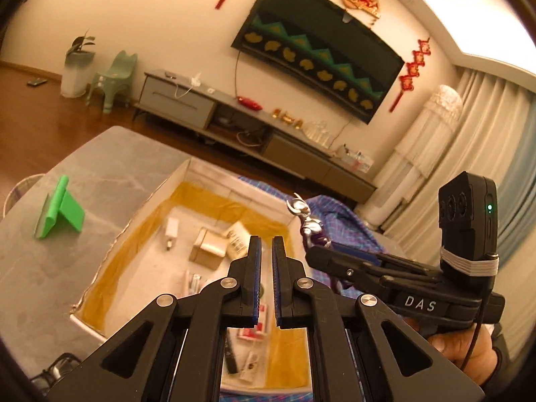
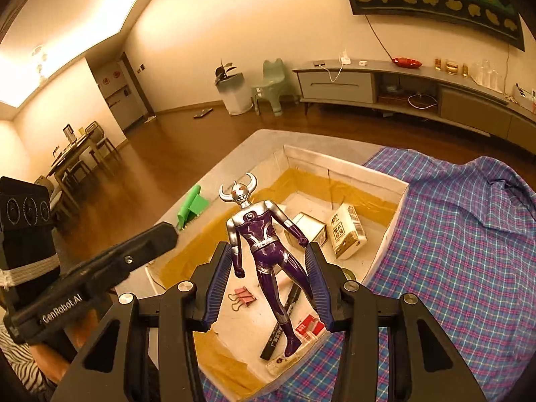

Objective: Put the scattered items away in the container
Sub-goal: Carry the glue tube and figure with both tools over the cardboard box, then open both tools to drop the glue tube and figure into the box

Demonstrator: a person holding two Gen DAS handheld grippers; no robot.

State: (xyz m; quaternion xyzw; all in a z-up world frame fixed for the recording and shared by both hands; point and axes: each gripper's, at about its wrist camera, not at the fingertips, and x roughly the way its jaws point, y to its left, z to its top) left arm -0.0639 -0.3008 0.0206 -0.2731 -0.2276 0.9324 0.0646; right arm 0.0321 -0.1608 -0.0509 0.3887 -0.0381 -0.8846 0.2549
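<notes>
Here, the right claw [image 2: 271, 279] pinches a horned silver-purple toy figure [image 2: 264, 244] by its arms and hips, head pointing away from the claw, legs trailing back, hanging above the near end of the open white box [image 2: 395, 221]. Left claw [image 1: 264, 278] pressed together, empty, also over the box.

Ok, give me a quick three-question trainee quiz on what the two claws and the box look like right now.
1. True or false: the left claw holds something.
2. The right claw grips: A) a spoon, B) the horned toy figure, C) a banana.
3. Fill in: the green stand sits ____ the white box.
Key: 1 false; 2 B; 3 outside.
</notes>
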